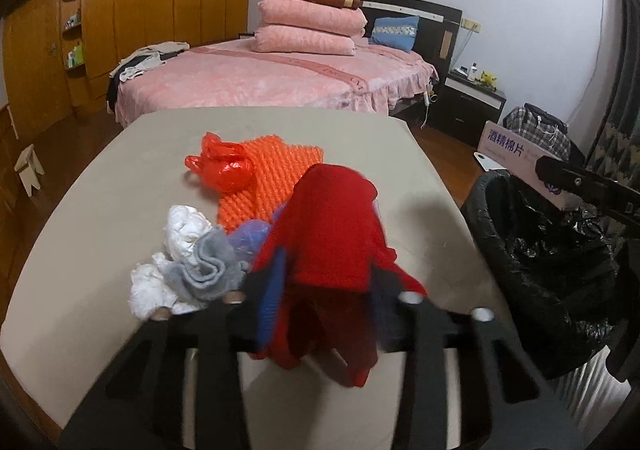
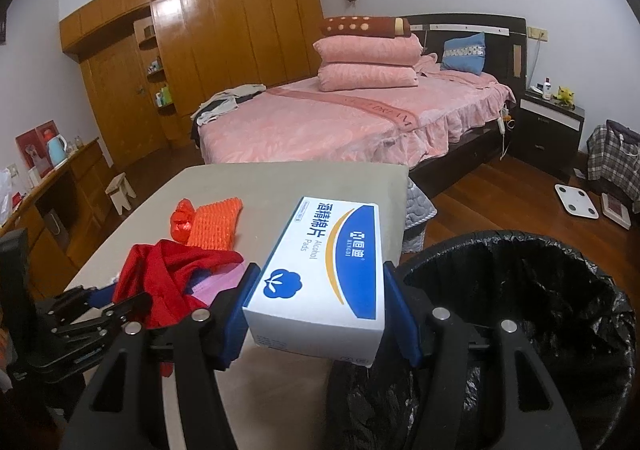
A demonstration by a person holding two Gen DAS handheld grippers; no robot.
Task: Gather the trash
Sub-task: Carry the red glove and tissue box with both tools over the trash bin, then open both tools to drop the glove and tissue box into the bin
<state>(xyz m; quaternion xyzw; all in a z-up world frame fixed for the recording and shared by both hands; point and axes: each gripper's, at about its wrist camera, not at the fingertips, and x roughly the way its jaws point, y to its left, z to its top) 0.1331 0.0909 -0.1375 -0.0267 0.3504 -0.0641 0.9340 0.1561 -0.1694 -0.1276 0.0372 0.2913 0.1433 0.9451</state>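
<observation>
My right claw point(image 2: 316, 314) is clamped on a white-and-blue box of alcohol pads point(image 2: 324, 266), held just beside the rim of the black-lined bin point(image 2: 520, 290), not yet over its mouth. My left claw point(image 1: 320, 302) is nearly together with a red cloth point(image 1: 332, 226) bunched between its fingers, above the worktop point(image 1: 100, 210). Just past it lie a grey rag point(image 1: 208, 266) and white crumpled paper point(image 1: 184, 230); farther out, an orange mesh pad point(image 1: 272, 170) and a red plastic bag point(image 1: 222, 166). I judge the box is mid-carry; next I should swing it over the bin opening and let go. Beyond stands the pink bed point(image 2: 340, 118).
</observation>
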